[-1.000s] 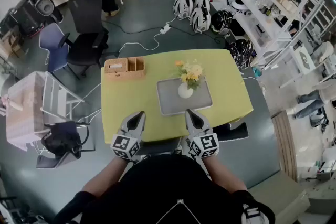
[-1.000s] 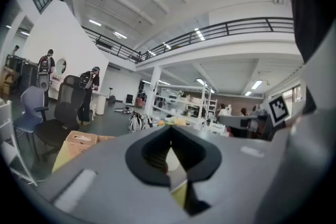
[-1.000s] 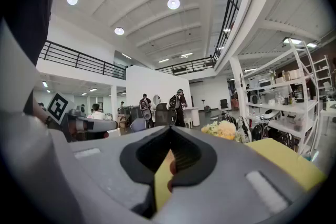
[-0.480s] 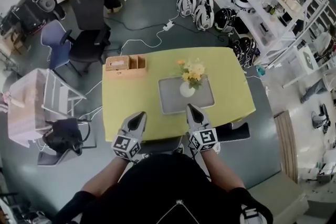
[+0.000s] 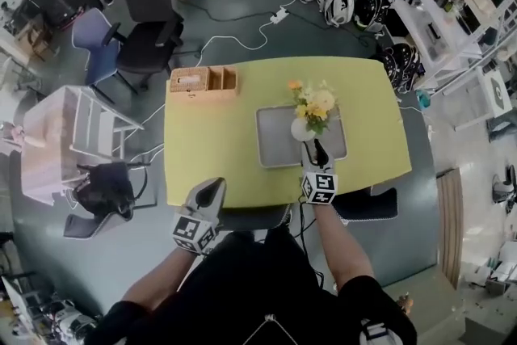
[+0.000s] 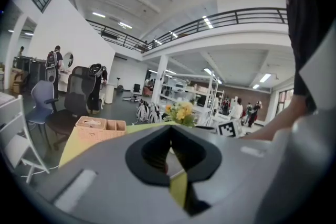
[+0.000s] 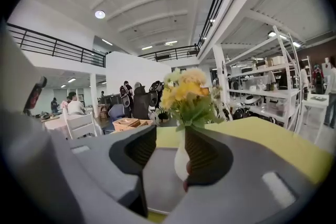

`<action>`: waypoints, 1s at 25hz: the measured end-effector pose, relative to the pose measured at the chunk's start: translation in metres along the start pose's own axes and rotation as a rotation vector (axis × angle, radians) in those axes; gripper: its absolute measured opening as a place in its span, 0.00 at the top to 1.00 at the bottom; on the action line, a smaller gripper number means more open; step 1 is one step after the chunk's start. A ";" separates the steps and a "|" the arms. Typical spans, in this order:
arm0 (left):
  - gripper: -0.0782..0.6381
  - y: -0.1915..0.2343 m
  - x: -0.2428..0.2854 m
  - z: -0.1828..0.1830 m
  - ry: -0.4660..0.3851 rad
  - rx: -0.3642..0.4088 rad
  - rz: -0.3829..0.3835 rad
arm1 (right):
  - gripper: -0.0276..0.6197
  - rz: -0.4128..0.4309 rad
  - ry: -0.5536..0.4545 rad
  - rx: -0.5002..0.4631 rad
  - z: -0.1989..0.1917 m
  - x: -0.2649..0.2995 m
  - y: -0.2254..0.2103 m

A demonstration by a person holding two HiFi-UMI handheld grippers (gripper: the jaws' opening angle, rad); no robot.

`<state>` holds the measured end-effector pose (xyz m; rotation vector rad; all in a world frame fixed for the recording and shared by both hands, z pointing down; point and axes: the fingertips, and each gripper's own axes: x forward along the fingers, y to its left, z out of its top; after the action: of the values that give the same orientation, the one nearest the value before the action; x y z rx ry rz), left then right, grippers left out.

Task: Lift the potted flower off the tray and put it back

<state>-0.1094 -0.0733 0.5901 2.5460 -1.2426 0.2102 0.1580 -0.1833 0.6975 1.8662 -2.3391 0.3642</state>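
The potted flower, a white vase (image 5: 300,129) with yellow blooms (image 5: 314,102), stands on the grey tray (image 5: 275,143) on the yellow-green table (image 5: 218,141). My right gripper (image 5: 317,146) reaches over the tray's near edge, just short of the vase. Its jaws are opening, and nothing is pressed between them. In the right gripper view the vase (image 7: 180,159) shows in the gap ahead of the right gripper (image 7: 170,131), under the blooms (image 7: 186,93). My left gripper (image 5: 213,188) hangs shut off the table's near edge, and the left gripper (image 6: 169,132) holds nothing.
A wicker box (image 5: 203,81) sits at the table's far left corner. Office chairs (image 5: 145,20) stand beyond it. A white folding rack (image 5: 60,133) and a black bag on a stool (image 5: 103,190) are to the left. A dark seat (image 5: 367,204) juts at the near right corner.
My right gripper has gone forward and down over the tray toward the vase, and its jaws have parted. My left gripper has sunk a little at the table's near edge.
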 end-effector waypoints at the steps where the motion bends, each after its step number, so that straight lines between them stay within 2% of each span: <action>1: 0.88 0.002 0.001 -0.005 0.009 -0.002 0.008 | 0.67 -0.005 0.013 0.004 -0.010 0.010 -0.007; 5: 0.88 0.008 0.001 -0.023 0.048 -0.013 0.049 | 0.60 -0.016 0.051 0.020 -0.039 0.038 -0.029; 9: 0.88 0.014 0.003 -0.041 0.085 -0.029 0.082 | 0.57 -0.022 0.048 0.043 -0.052 0.060 -0.042; 16: 0.88 0.022 0.010 -0.065 0.126 -0.051 0.107 | 0.57 -0.026 0.012 0.040 -0.051 0.094 -0.049; 25: 0.88 0.025 0.006 -0.079 0.148 -0.064 0.150 | 0.57 -0.027 -0.008 0.030 -0.048 0.106 -0.053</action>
<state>-0.1253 -0.0659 0.6712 2.3386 -1.3600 0.3786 0.1825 -0.2813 0.7761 1.9142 -2.3241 0.3920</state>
